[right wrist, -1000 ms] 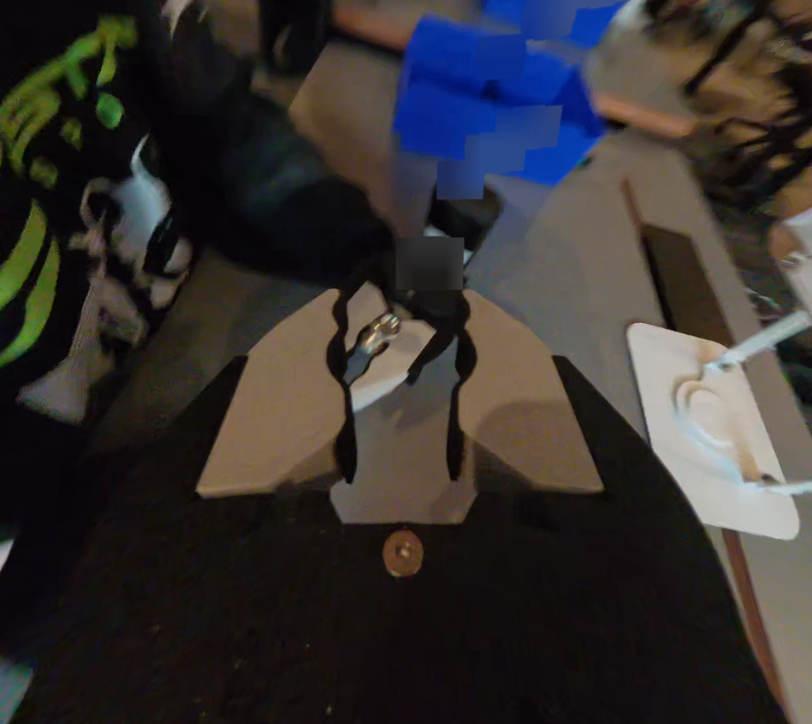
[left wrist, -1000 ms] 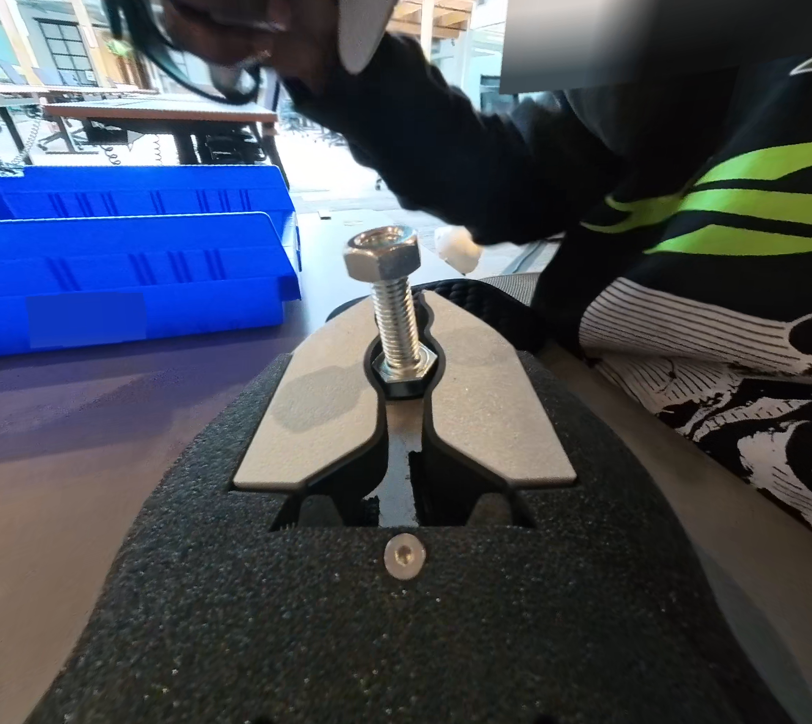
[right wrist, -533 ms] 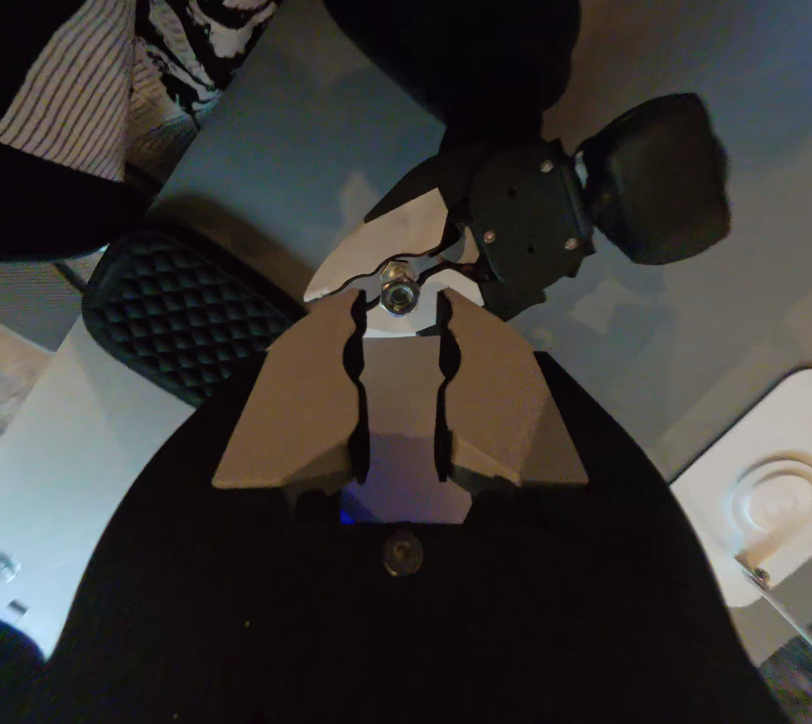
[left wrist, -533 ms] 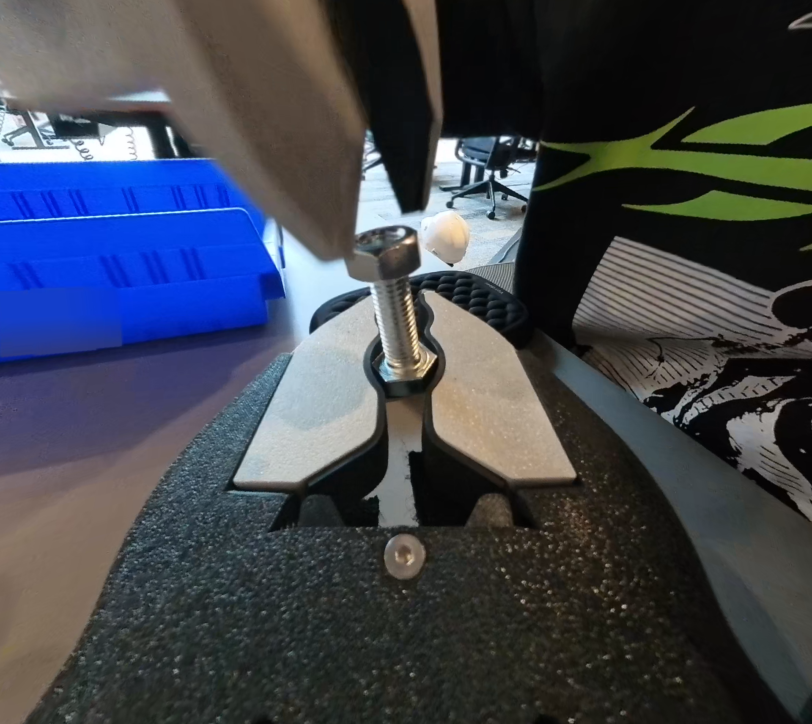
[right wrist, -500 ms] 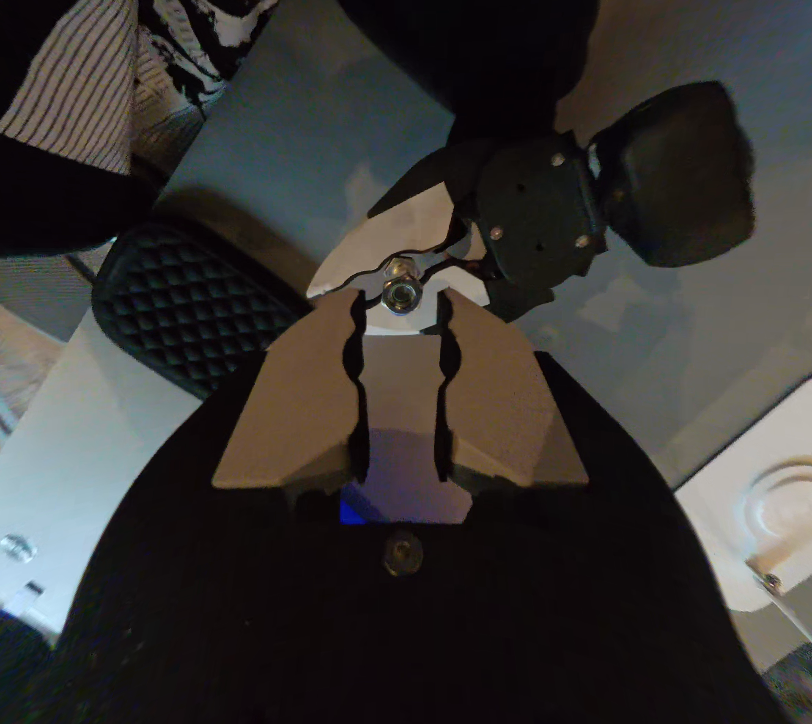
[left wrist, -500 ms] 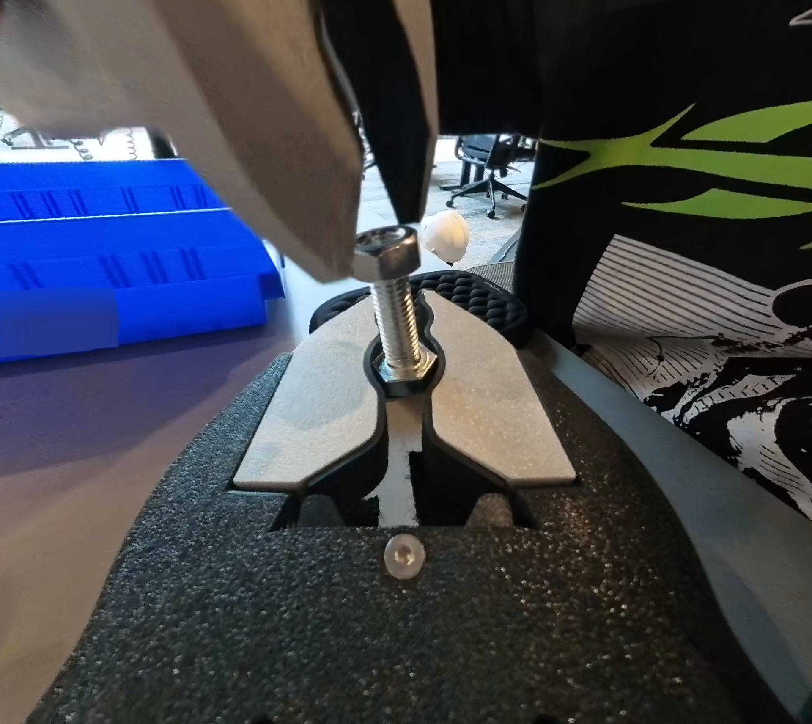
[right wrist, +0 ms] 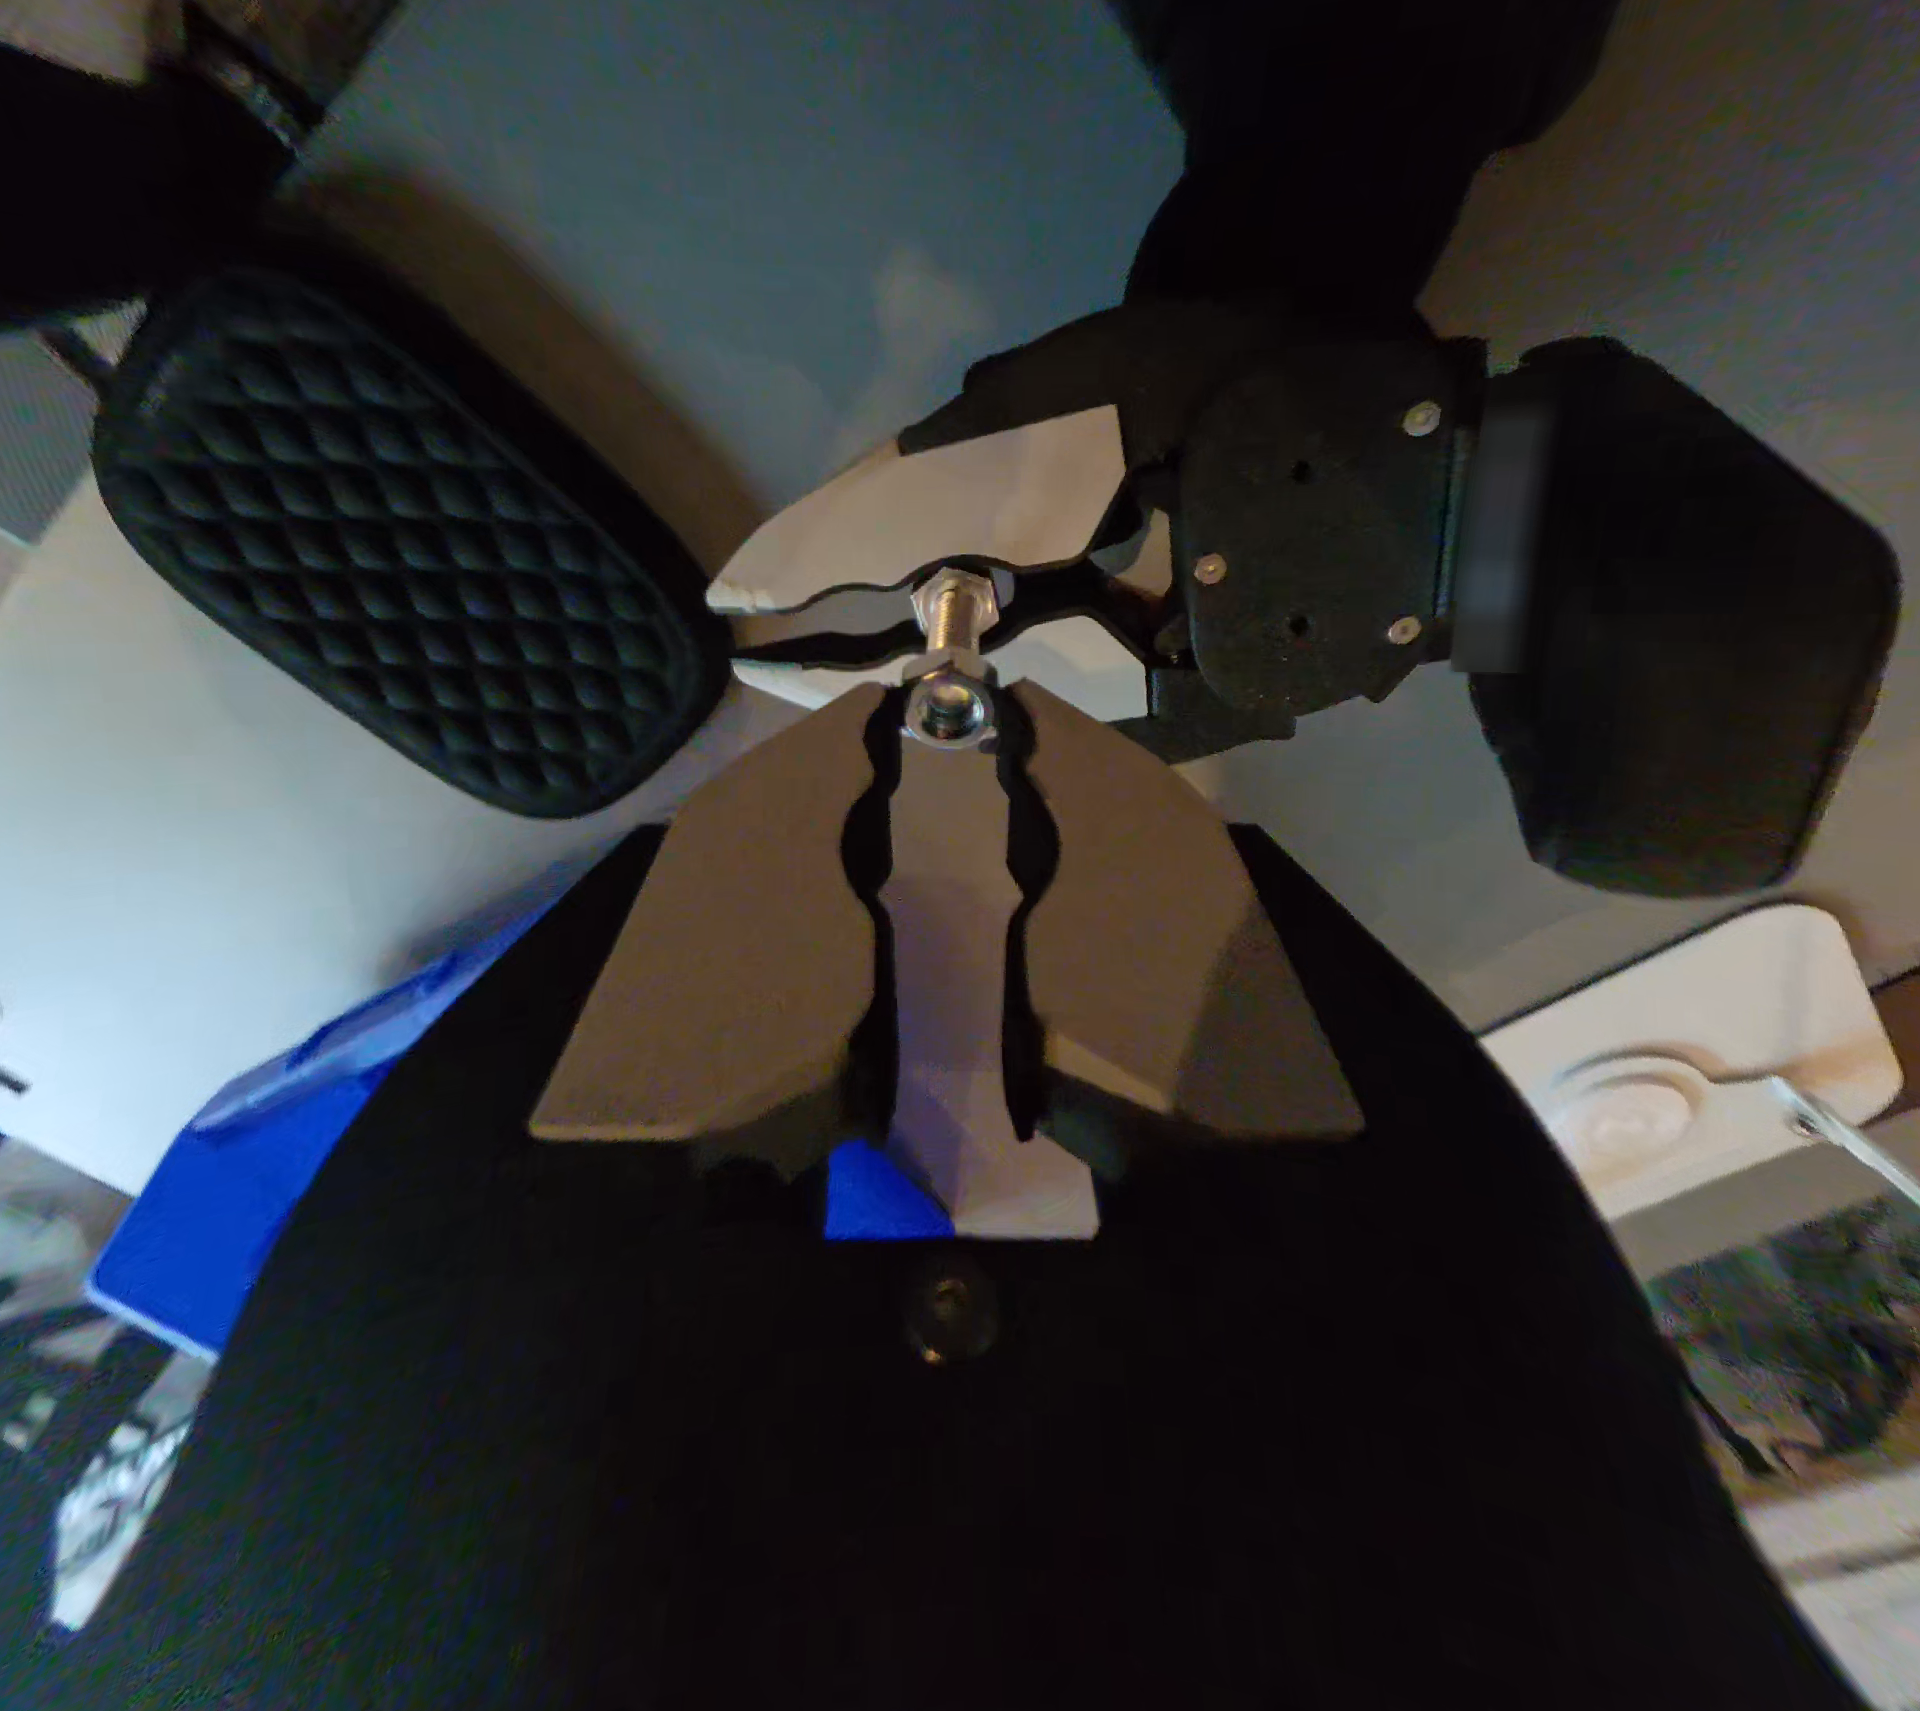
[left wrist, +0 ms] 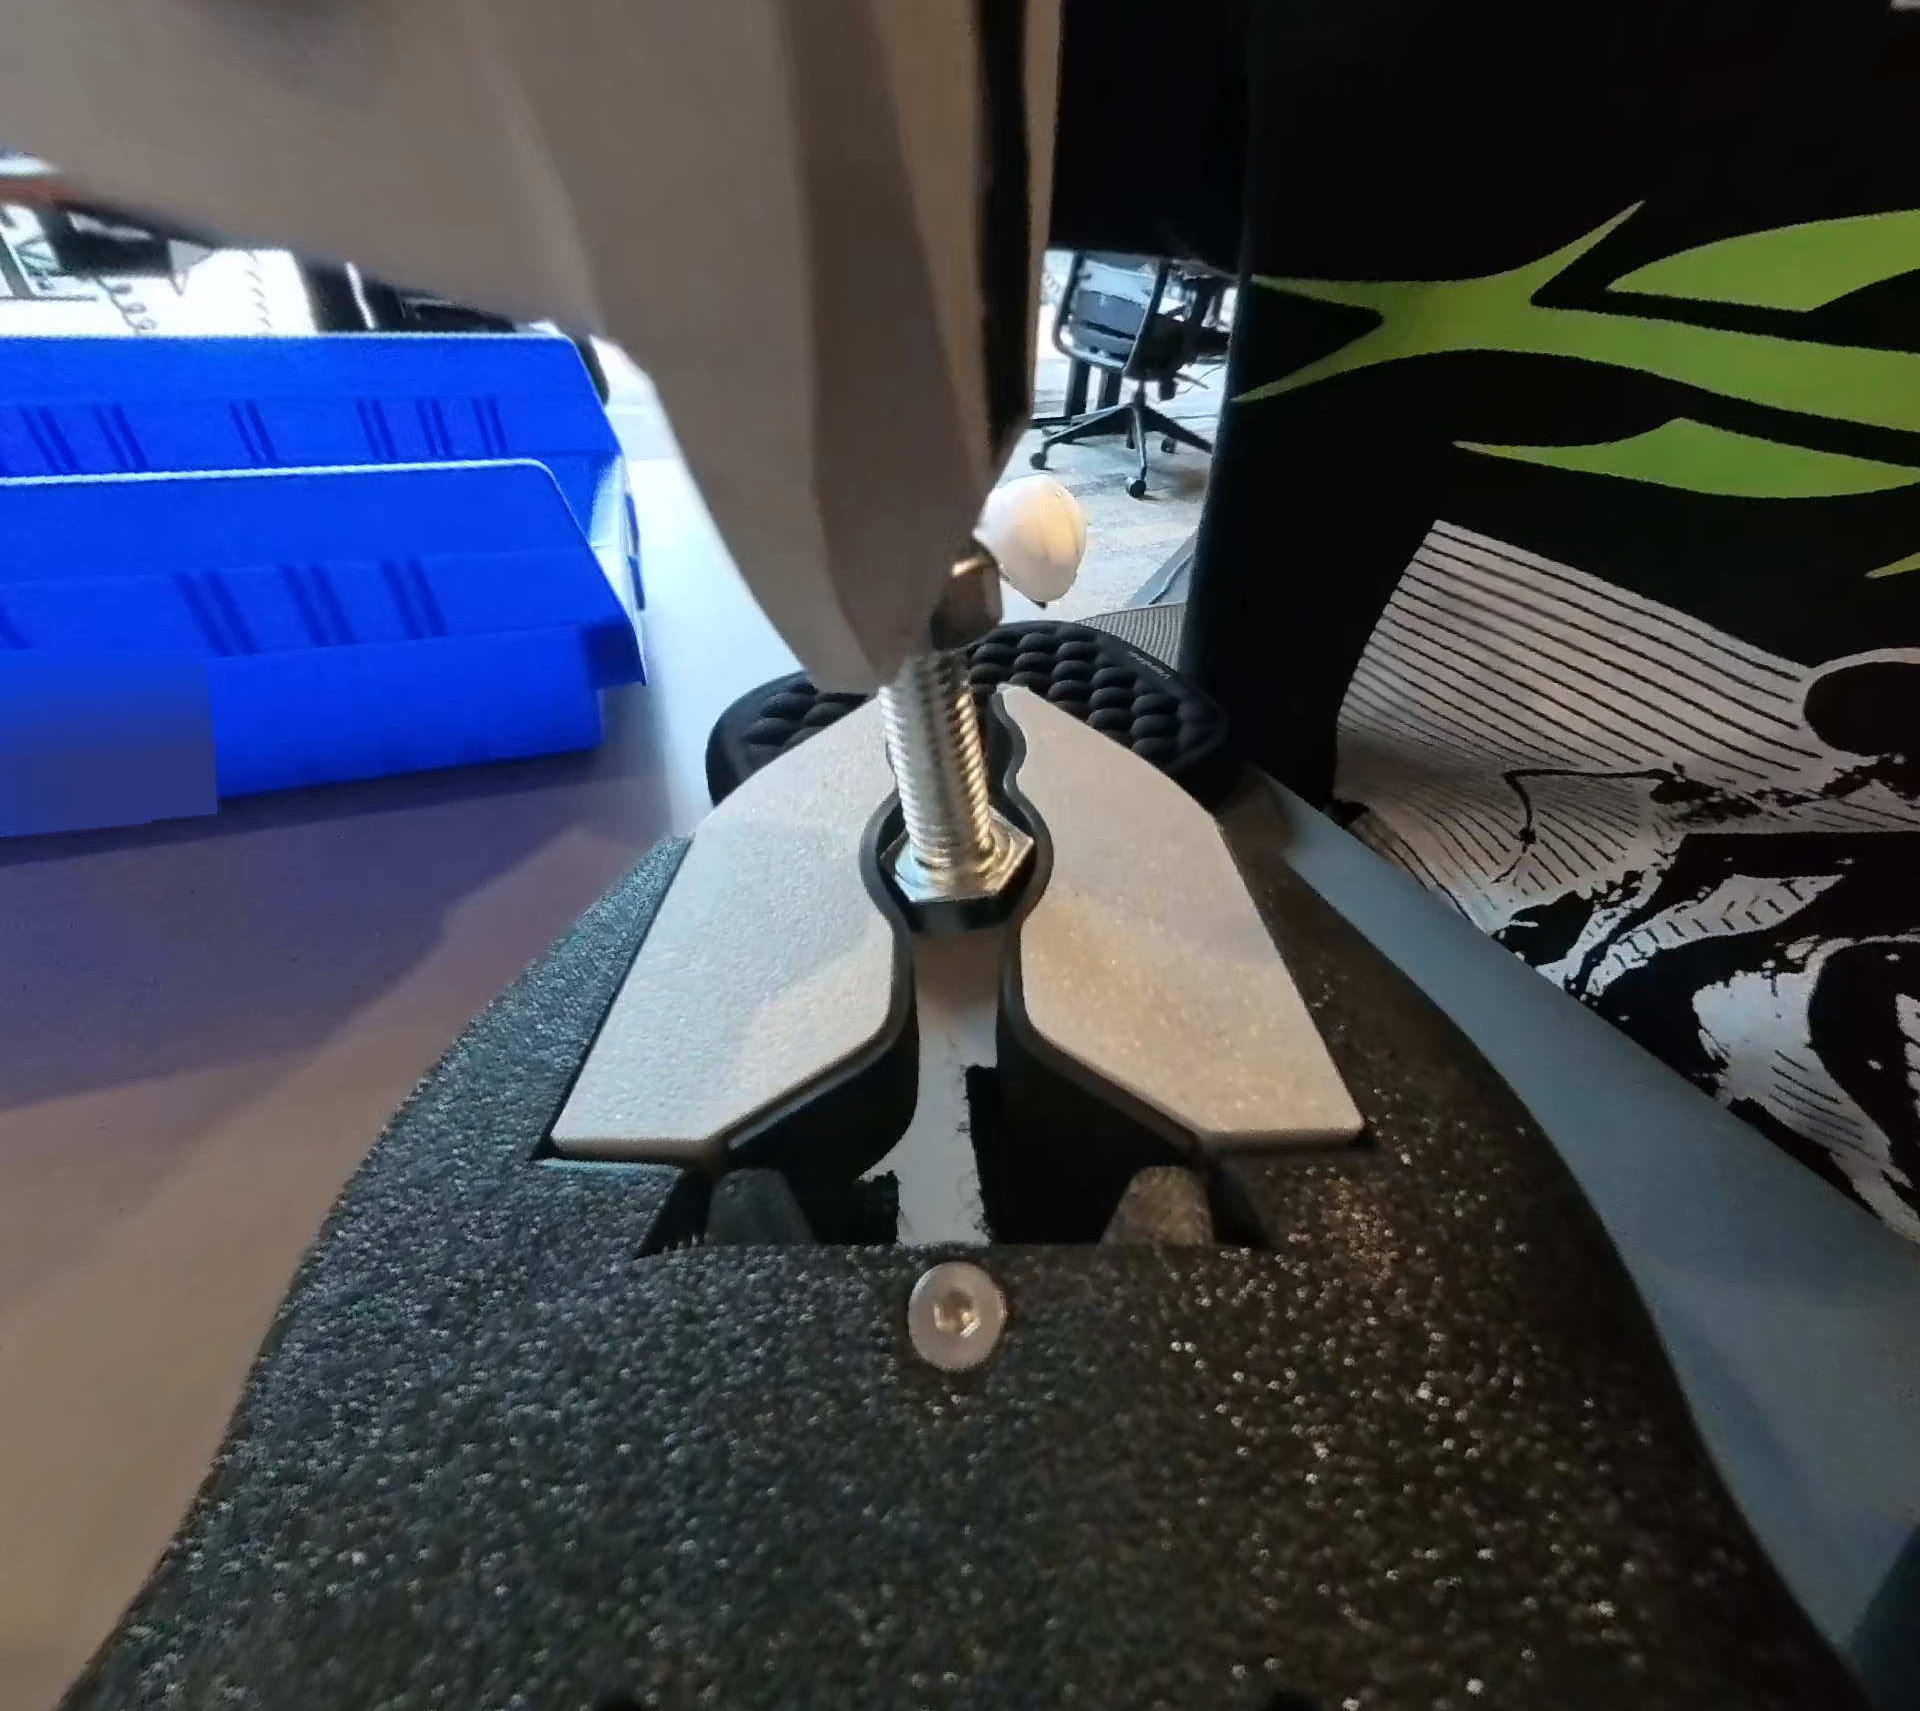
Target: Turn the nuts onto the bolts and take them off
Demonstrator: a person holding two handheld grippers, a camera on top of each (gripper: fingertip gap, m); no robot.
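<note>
A silver bolt (left wrist: 935, 768) stands upright, its hex head (left wrist: 956, 877) clamped between the fingers of my left gripper (left wrist: 940, 716), which is shut on it. A silver nut (left wrist: 971, 586) sits at the top of the thread. My right gripper (left wrist: 935, 622) comes down from above, and its fingers cover most of the nut. In the right wrist view the nut (right wrist: 943, 711) fills the narrow gap at the tips of my right gripper (right wrist: 943, 726), with the jaws closed against its sides. The left gripper (right wrist: 732, 633) lies just beyond, holding the bolt (right wrist: 940, 617).
Blue plastic bins (left wrist: 291, 570) stand at the left on the grey table (left wrist: 208, 1038). A black textured pad (right wrist: 395, 539) lies just past the grippers. A white tray (right wrist: 1662, 1111) is at the right. A person's torso in a black and green shirt (left wrist: 1558, 518) is close on the right. Across from one pair of fingers to the other is roughly 7 cm.
My right gripper swung in from the far side, came down over the bolt's top and narrowed its jaws onto the nut. The left gripper kept holding the bolt still.
</note>
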